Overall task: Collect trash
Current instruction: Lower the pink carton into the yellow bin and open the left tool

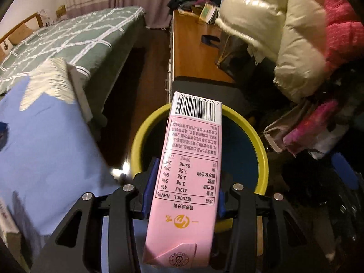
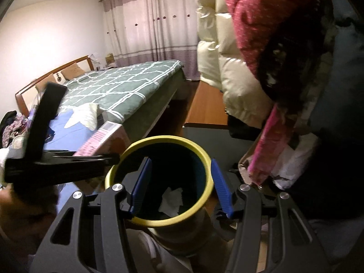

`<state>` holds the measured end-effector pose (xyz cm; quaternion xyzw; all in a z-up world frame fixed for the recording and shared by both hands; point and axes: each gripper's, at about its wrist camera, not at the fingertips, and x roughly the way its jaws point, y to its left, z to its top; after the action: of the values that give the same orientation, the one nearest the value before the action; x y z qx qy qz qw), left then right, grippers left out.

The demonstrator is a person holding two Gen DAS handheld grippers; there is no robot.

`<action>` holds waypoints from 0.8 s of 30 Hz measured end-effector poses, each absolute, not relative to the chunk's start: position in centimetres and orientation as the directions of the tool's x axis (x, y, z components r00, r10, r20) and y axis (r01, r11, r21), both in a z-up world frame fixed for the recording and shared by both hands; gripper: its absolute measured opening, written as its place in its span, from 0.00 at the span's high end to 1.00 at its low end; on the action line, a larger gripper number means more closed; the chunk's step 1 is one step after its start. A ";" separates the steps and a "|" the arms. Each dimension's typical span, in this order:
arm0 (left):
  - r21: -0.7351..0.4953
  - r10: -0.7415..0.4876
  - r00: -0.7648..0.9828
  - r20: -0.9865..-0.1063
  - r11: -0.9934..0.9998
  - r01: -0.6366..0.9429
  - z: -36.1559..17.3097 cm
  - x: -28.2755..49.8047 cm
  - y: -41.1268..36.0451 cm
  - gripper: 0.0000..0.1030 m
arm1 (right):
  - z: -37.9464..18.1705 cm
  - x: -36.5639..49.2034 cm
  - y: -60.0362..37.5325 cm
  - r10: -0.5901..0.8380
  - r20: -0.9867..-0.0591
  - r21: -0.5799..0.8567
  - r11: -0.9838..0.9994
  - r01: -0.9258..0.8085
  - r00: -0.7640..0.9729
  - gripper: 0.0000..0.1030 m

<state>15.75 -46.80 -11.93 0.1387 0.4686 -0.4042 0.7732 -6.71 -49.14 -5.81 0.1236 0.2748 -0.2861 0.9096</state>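
Note:
A pink drink carton (image 1: 188, 159) with a barcode end is clamped between the blue pads of my left gripper (image 1: 185, 188), which is shut on it. The carton's far end hangs over the mouth of a yellow-rimmed bin (image 1: 261, 150) with a dark blue inside. In the right wrist view the same bin (image 2: 159, 141) stands just beyond my right gripper (image 2: 180, 186), whose blue fingers (image 2: 141, 186) are apart with nothing pressed between them. Crumpled white paper (image 2: 171, 200) lies in the bin. The left gripper (image 2: 56, 163) with the carton (image 2: 100, 138) reaches in from the left of the rim.
A bed with a green checked cover (image 1: 68, 38) and a blue sheet (image 1: 45, 136) fills the left. A cream down jacket (image 1: 273, 34) and red and pink clothes (image 1: 336, 34) hang at the right over the bin. A low wooden cabinet (image 1: 193, 52) runs behind.

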 end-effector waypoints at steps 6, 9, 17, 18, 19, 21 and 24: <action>-0.166 -0.466 0.213 -0.859 0.647 0.744 -14.3 16.7 -49.9 0.53 | -5.7 -7.2 -49.9 -0.467 -0.570 0.071 0.792 0.606 0.676 0.47; -0.148 -0.451 0.243 -0.859 0.673 0.724 -14.4 16.7 -50.3 0.28 | -5.6 -7.3 -50.0 -0.467 -0.570 0.073 0.791 0.608 0.676 0.46; -0.079 -0.455 0.447 -0.770 0.763 0.641 -7.7 14.5 -40.5 0.21 | -5.4 -6.7 -48.7 -0.443 -0.566 0.080 0.810 0.581 0.695 0.46; -0.067 -0.451 0.477 -0.755 0.776 0.627 -7.0 14.1 -39.0 0.17 | -5.5 -6.3 -48.3 -0.429 -0.570 0.082 0.819 0.568 0.701 0.46; -0.063 -0.448 0.511 -0.734 0.794 0.605 -6.0 13.5 -36.7 0.16 | -5.5 -5.9 -47.8 -0.413 -0.573 0.085 0.829 0.553 0.708 0.46; -0.070 -0.442 0.553 -0.706 0.820 0.568 -4.7 12.5 -32.6 0.15 | -5.5 -5.1 -46.7 -0.385 -0.575 0.086 0.849 0.522 0.722 0.46; -0.047 -0.395 0.637 -0.662 0.870 0.491 -3.1 10.7 -25.7 0.12 | -5.6 -3.4 -44.5 -0.323 -0.582 0.096 0.884 0.457 0.746 0.46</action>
<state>10.71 -25.73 -3.06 0.0689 0.3483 -0.2454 0.9021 -3.41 -44.54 -5.62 0.1170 0.2875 -0.2103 0.9271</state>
